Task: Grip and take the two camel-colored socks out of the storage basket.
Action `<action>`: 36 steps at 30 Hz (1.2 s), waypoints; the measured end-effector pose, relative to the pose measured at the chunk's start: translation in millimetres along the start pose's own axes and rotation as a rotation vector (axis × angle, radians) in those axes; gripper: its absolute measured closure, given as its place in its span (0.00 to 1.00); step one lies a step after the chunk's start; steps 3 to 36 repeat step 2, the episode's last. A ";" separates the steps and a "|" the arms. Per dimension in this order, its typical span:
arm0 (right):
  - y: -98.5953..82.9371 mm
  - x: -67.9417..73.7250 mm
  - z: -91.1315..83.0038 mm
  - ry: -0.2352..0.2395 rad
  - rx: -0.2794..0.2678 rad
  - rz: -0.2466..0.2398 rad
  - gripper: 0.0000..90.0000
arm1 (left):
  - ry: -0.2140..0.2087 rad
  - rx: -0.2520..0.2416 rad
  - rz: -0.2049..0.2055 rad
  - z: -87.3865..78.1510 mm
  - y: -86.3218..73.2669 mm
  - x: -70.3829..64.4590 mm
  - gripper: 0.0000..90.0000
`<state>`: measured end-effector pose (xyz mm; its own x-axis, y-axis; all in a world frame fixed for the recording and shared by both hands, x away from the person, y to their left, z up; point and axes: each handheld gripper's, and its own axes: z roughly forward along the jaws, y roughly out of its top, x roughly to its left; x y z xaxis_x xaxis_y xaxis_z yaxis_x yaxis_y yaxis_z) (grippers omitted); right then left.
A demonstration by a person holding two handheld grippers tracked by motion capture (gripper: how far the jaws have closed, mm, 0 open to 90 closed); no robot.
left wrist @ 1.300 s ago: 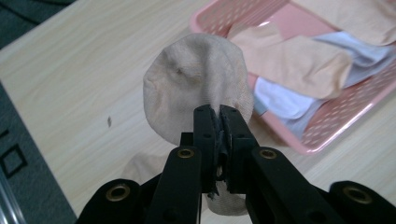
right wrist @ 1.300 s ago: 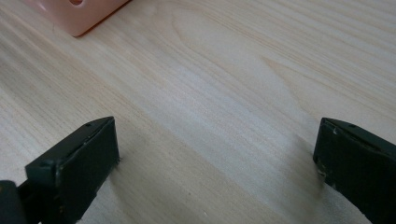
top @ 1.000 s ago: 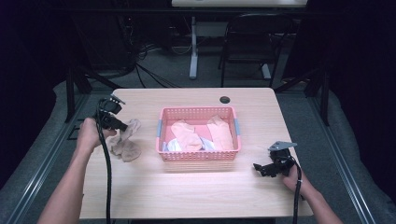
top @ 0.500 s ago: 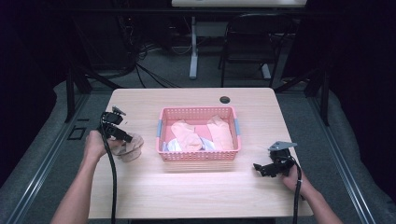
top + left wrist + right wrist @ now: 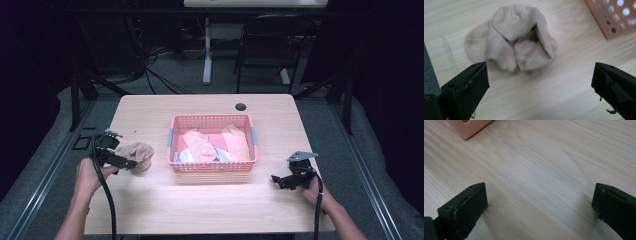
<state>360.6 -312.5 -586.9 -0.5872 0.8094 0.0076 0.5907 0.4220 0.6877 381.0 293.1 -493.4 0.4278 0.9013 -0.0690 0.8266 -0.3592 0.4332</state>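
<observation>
A crumpled beige sock [image 5: 137, 155] [image 5: 517, 45] lies on the wooden table [image 5: 200, 205], left of a pink basket [image 5: 212, 167]. My left gripper [image 5: 125, 164] [image 5: 540, 87] hovers just short of the sock, jaws wide open and apart from it. The basket holds several pink and peach cloth pieces [image 5: 200, 144] and a white one [image 5: 185, 156]. My right gripper [image 5: 278, 180] [image 5: 540, 207] rests low over bare wood right of the basket, open with nothing between its jaws.
A corner of the basket [image 5: 616, 17] [image 5: 465, 127] shows in both gripper views. A dark round cable hole [image 5: 241, 106] sits near the table's far edge. A chair [image 5: 270, 45] and cables stand on the floor beyond.
The left hand has drawn back toward the table's near left and lowered; the sock now lies free on the table. The right gripper has stayed still.
</observation>
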 end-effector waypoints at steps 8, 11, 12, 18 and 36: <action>0.1 0.0 0.2 -0.001 -0.001 0.000 0.00 | 0.000 -0.006 -0.014 3.9 -9.9 1.9 0.00; 0.1 0.0 0.2 -0.001 -0.001 0.000 0.00 | 0.000 -0.006 -0.014 3.9 -9.9 1.9 0.00; 0.1 0.0 0.2 -0.001 -0.001 0.000 0.00 | 0.000 -0.006 -0.014 3.9 -9.9 1.9 0.00; 0.1 0.0 0.2 -0.001 -0.001 0.000 0.00 | 0.000 -0.006 -0.014 3.9 -9.9 1.9 0.00; 0.1 0.0 0.2 -0.001 -0.001 0.000 0.00 | 0.000 -0.006 -0.014 3.9 -9.9 1.9 0.00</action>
